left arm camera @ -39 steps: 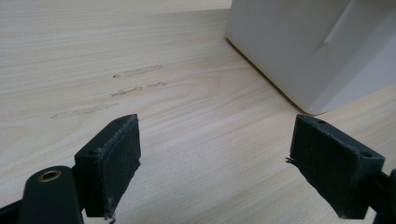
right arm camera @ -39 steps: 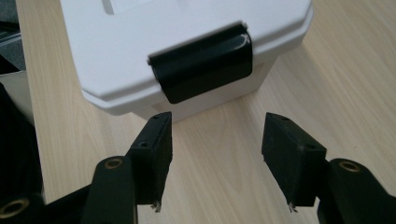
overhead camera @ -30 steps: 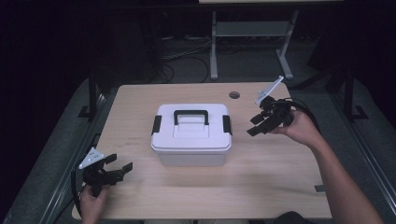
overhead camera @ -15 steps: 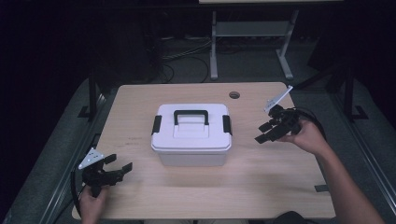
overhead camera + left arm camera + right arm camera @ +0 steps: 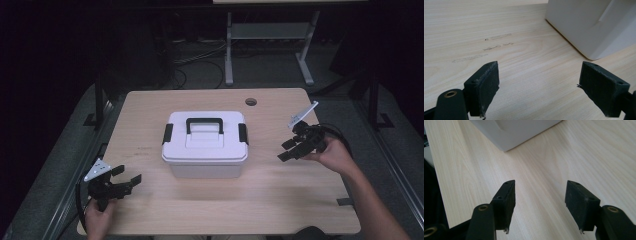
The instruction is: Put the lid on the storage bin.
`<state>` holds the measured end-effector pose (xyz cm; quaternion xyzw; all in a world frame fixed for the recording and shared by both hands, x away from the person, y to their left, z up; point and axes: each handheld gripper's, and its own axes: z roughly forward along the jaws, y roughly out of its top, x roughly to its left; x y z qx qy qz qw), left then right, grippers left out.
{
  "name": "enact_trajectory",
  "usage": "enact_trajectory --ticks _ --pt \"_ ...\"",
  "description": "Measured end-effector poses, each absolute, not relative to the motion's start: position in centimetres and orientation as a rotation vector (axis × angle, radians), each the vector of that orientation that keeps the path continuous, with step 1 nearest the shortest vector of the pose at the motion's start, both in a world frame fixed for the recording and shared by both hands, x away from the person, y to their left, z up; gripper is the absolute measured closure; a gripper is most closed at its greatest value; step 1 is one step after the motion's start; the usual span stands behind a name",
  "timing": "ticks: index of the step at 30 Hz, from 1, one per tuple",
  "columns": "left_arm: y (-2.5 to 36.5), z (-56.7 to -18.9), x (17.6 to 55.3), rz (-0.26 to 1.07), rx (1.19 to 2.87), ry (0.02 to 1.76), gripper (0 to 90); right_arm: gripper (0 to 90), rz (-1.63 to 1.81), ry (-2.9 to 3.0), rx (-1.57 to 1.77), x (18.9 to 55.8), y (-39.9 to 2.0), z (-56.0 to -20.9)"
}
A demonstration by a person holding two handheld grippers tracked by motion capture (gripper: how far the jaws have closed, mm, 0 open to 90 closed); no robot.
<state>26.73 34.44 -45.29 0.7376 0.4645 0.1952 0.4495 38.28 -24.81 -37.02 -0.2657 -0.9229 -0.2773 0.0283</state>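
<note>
A white plastic box (image 5: pixel 205 145) with a black handle (image 5: pixel 204 123) and black side latches stands closed in the middle of the wooden table (image 5: pixel 150 110). My left gripper (image 5: pixel 131 181) rests near the front left corner, open and empty, pointing toward the box. Its own view shows the box's lower corner (image 5: pixel 584 27) ahead of the open gripper (image 5: pixel 547 87). My right gripper (image 5: pixel 286 150) hovers to the right of the box, open and empty. In its own view the gripper (image 5: pixel 540 202) points at bare wood with a box corner (image 5: pixel 509 132) beyond.
A round cable hole (image 5: pixel 251 101) sits near the table's far edge. Faint scuff marks (image 5: pixel 484 48) lie on the wood left of the box. Behind the table stand a metal frame (image 5: pixel 270 45) and cables on a dark floor.
My right gripper has moved down and toward the person, from beside the box's far right corner to near its front right. The left gripper has barely shifted.
</note>
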Motion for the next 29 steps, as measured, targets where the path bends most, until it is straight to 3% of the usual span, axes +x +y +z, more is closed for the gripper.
enact_trajectory --ticks 29 --pt "34.3 -45.3 26.7 0.487 1.824 1.146 15.5 39.9 -0.867 -2.798 -0.871 36.0 -26.9 -39.9"
